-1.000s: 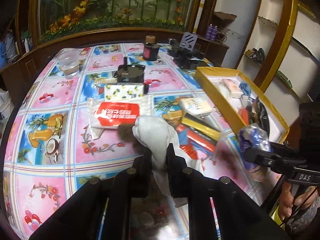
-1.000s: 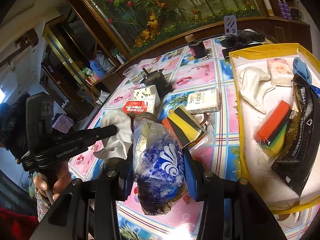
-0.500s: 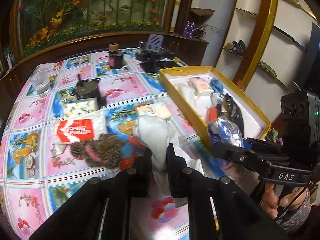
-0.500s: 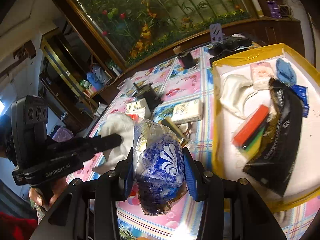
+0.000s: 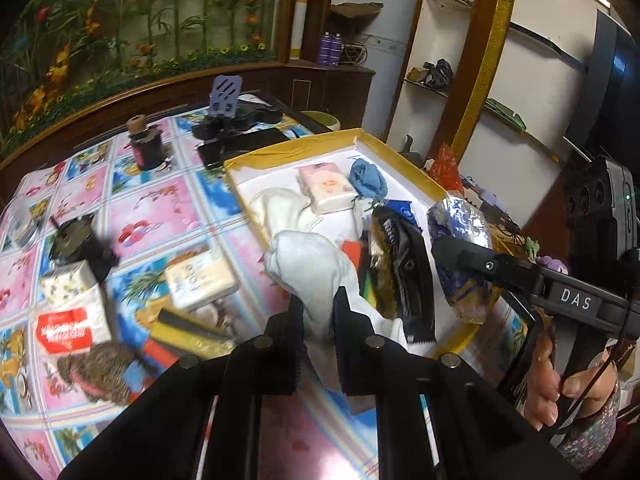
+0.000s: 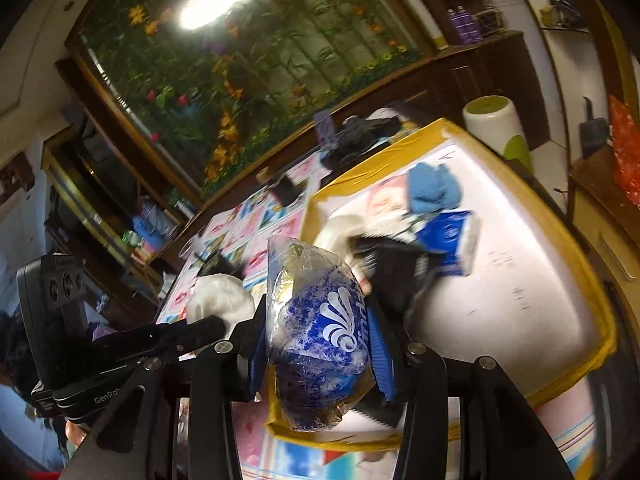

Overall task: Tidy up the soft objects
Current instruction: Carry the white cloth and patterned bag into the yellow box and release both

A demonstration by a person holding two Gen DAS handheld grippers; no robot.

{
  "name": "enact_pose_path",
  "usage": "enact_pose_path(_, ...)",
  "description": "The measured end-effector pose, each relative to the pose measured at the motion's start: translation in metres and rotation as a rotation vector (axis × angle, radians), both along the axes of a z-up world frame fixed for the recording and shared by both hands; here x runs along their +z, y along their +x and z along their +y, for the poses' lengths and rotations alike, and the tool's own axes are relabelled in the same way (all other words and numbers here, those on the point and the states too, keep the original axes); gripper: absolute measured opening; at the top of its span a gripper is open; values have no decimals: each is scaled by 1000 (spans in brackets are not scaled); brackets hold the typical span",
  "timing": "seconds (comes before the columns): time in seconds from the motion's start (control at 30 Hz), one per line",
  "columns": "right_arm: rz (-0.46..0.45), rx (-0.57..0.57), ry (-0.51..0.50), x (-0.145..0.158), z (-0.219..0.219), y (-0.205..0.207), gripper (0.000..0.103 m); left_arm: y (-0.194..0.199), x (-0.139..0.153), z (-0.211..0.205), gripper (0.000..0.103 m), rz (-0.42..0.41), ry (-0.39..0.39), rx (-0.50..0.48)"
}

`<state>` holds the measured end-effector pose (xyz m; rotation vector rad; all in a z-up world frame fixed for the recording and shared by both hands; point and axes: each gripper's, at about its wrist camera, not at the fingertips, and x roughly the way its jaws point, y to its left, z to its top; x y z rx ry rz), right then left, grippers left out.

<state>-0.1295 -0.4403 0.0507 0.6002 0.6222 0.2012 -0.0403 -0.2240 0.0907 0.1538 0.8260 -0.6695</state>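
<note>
My left gripper point(image 5: 318, 308) is shut on a white cloth point(image 5: 308, 260) and holds it above the near left edge of the yellow-rimmed box point(image 5: 288, 150). My right gripper point(image 6: 318, 320) is shut on a blue-and-white plastic packet point(image 6: 320, 328), held over the box's near rim point(image 6: 560, 240); the packet also shows in the left wrist view point(image 5: 460, 256). In the box lie a white cloth point(image 5: 280, 208), a pink tissue pack point(image 5: 326, 190), a blue cloth point(image 5: 366, 178) and a black packet point(image 5: 404, 264).
On the patterned tablecloth point(image 5: 160, 208) lie a tissue pack point(image 5: 200, 280), a red-and-white pack point(image 5: 64, 330), a brown knitted item point(image 5: 100, 368), yellow and red sponges point(image 5: 188, 332), a dark jar point(image 5: 146, 148) and black devices point(image 5: 236, 124). Shelves stand at right.
Both grippers have swung right with their loads, from over the table's items to over the yellow-rimmed box. Both stay shut.
</note>
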Motion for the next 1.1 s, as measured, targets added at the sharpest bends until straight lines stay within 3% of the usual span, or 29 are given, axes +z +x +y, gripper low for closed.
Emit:
enact_pose_path(0.23,61,-92,-29,4,-43,18,47,34,-8,-42,13,15,22,-7)
enact_pose_path(0.5,156,-134,-97,6,-72,70,47,70,-29,-67,13,69,39,16)
enact_pose_path(0.77,250,-171,-164,-3,-75,120,47,83,-46,-80,13,93,55,31)
enact_pose_path(1.1,343,-271,-279,-17,-62,155,47,80,-62,-82,13,60,81,29)
